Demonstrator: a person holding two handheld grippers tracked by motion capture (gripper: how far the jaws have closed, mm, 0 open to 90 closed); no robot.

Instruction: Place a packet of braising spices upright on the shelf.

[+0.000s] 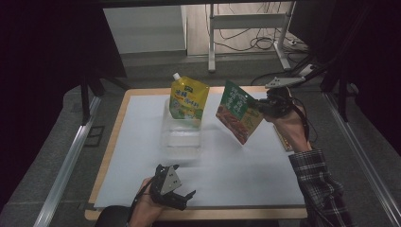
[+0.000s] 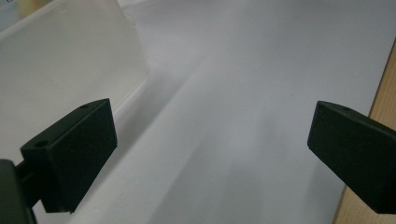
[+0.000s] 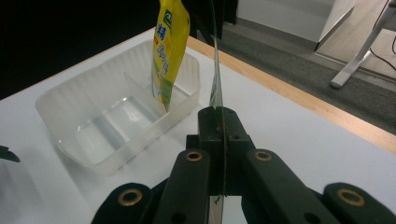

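- Nearest the person, the left gripper [image 1: 182,195] sits low at the front edge of the white sheet [image 1: 236,175] that covers the table [image 1: 109,146]; its jaws stand wide apart with nothing between them.
- In the left gripper view the two black pads [image 2: 77,149] frame bare white sheet, with the wall of the clear plastic tray [image 2: 70,60] off to one side and the wooden table edge [image 2: 385,98] at the other.
- A plaid sleeve [image 1: 319,187] leads up the right side to the right hand [image 1: 291,125], which carries the right gripper [image 1: 265,108] raised above the table.
- The right gripper's jaws are pressed together on the edge of a green and orange food pouch [image 1: 239,116], which hangs tilted in the air, clear of the sheet and just to the right of the tray.
- In the right gripper view the pouch [image 3: 215,70] is seen edge-on, a thin sheet rising from between the closed jaws.
- The clear plastic tray [image 1: 182,139] rests on the sheet near the middle of the table; a divider splits it into compartments.
- A yellow spouted pouch [image 1: 189,100] stands upright in the tray's far end, its white cap [image 1: 176,75] at the top.
- Beyond the table lie grey floor, a metal desk frame [image 1: 248,23] and loose cables [image 1: 257,42].
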